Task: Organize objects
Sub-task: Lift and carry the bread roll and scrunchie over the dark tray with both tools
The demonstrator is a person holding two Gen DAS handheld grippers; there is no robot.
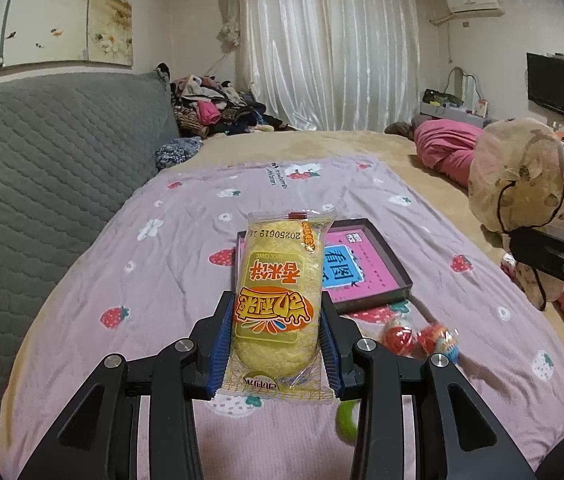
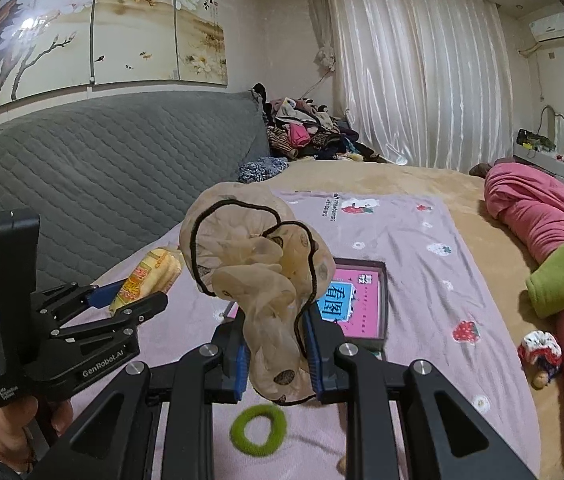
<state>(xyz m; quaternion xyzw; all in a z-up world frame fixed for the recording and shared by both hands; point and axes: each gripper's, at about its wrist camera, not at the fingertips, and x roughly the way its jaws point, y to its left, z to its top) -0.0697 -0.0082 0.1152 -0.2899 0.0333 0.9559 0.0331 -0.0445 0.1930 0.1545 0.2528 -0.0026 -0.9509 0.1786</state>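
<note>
Left wrist: left claw (image 1: 276, 344) grips yellow snack packet (image 1: 278, 292) (print upside down); right claw (image 2: 276, 354) pinches beige scrunchie (image 2: 258, 264).

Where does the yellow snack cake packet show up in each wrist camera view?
Left wrist view: yellow snack packet at centre, upright between the left tongs.
Right wrist view: same packet at left of centre, held in the left tongs.
Shared landmark: the box with the pink card.
</note>
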